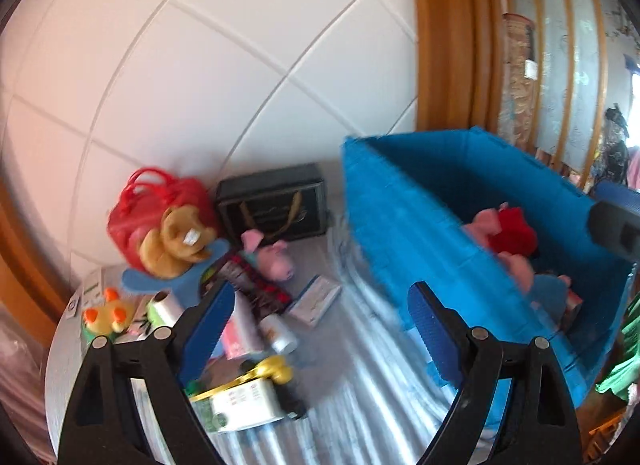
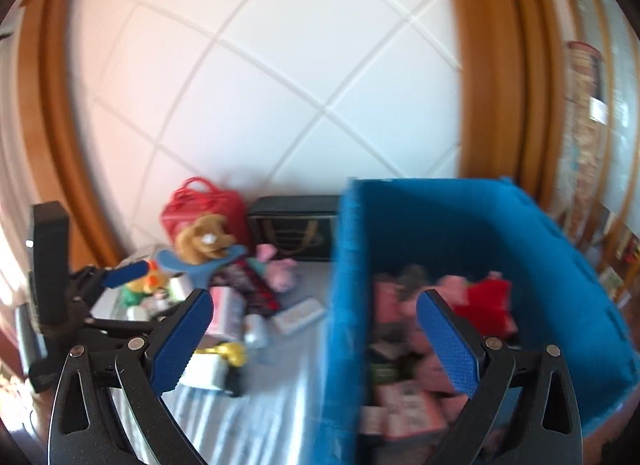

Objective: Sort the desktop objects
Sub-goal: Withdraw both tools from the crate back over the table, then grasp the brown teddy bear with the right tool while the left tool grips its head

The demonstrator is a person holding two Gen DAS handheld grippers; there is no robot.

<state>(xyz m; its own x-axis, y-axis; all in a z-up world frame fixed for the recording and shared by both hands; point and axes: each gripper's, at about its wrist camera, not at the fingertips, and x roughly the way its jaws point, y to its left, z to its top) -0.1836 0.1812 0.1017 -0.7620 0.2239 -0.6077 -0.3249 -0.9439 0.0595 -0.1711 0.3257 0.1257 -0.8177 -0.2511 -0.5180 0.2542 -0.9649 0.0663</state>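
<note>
A blue fabric bin (image 1: 404, 217) stands on the right of the table and holds a pink and red plush (image 1: 504, 233) and other items. It also shows in the right wrist view (image 2: 348, 277), with pink boxes inside. My left gripper (image 1: 320, 321) is open and empty above the table, left of the bin. My right gripper (image 2: 316, 329) is open and empty over the bin's left wall. Loose objects lie at the left: a brown plush bear (image 1: 176, 241), a pink plush pig (image 1: 272, 261), a yellow duck toy (image 1: 108, 315) and a white bottle (image 1: 282, 331).
A red handbag (image 1: 160, 201) and a dark box with a gold handle (image 1: 276, 205) stand against the white tiled wall. A green-and-white carton (image 1: 240, 401) lies near my left fingers. The left gripper shows at the left of the right wrist view (image 2: 124, 273).
</note>
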